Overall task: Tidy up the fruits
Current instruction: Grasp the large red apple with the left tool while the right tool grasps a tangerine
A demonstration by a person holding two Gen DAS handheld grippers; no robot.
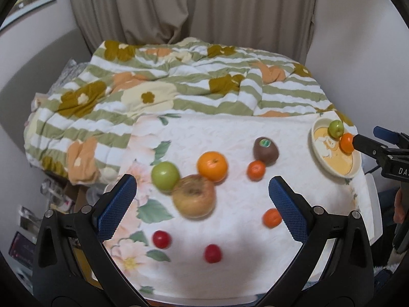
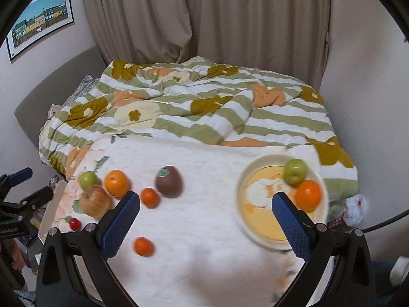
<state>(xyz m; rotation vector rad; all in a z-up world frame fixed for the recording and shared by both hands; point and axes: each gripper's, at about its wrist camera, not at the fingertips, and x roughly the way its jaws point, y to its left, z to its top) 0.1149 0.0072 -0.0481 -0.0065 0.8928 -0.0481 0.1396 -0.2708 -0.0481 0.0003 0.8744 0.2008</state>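
White floral tablecloth (image 2: 204,255) w/ scattered fruit, beige curtain (image 2: 204,12) behind, both grippers wide apart, empty

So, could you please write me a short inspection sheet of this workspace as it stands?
Surface: white floral cloth over a table.
Job's things: plate holding a small green apple and an orange; loose on the cloth: kiwi, large orange, green apple, yellow-red apple, two mandarins, two red fruits.
Clutter: crumpled bag beside the plate.
Grippers: left gripper open, empty; right gripper open, empty.
Cables: nothing seen.
Surroundings: striped flowered quilt, curtain, framed picture.
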